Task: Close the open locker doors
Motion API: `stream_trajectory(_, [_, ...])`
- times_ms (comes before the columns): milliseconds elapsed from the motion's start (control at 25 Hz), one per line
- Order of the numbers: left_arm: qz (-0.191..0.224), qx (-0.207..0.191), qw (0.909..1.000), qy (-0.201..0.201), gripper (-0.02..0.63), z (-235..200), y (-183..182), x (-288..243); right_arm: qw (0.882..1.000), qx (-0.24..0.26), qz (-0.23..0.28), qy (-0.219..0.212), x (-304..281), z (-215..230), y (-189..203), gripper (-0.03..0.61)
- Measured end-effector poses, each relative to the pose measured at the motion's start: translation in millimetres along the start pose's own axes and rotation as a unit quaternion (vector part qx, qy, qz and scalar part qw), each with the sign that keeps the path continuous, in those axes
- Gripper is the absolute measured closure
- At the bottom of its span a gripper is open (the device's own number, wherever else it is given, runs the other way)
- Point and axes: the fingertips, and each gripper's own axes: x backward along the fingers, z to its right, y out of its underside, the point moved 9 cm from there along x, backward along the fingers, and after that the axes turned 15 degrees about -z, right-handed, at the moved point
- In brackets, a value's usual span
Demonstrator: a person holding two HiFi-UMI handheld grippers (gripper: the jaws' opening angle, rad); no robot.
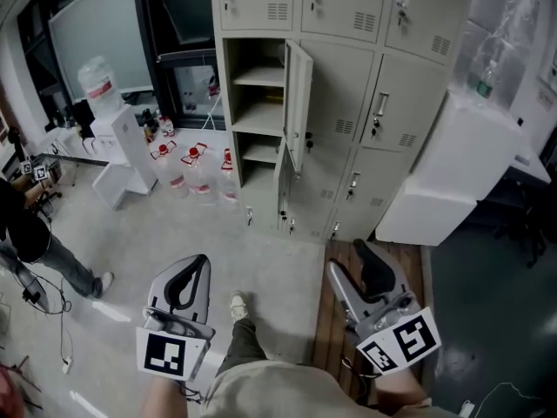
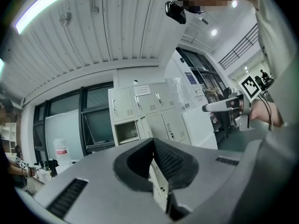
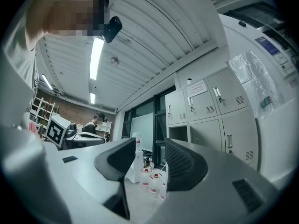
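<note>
A bank of beige lockers (image 1: pixel 365 103) stands ahead in the head view. In its left column two doors hang open: an upper door (image 1: pixel 298 103) and a lower door (image 1: pixel 283 190), both swung out to the right of their shelved compartments (image 1: pixel 257 94). The lockers are well out of reach of both grippers, which are held low near my body. My left gripper (image 1: pixel 200 261) has its tips together and holds nothing; through the slit below its tips (image 2: pixel 153 141) an open door shows. My right gripper (image 1: pixel 348 255) is open and empty, its pads (image 3: pixel 187 164) apart.
Several water bottles (image 1: pixel 196 168) stand on the floor left of the lockers, next to a white dispenser (image 1: pixel 117 129). A big white slanted cabinet (image 1: pixel 452 172) stands to the right. A person (image 1: pixel 30 233) is at the left edge. My shoe (image 1: pixel 238 303) is between the grippers.
</note>
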Motion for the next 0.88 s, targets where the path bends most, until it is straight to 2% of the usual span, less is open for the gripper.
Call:
stream_trajectory(360, [-0.004, 0.01, 0.9999, 0.013, 0.607, -41, 17, -64, 1.0, -0.001, -0.013, 0.015, -64, 23, 9, 0.368])
stream_trajectory(880, [0.006, 0.006, 0.9982, 0.059, 0.607, -176, -11, -202, 0.997, -0.006, -0.044, 0.057, -229, 67, -27, 0.364])
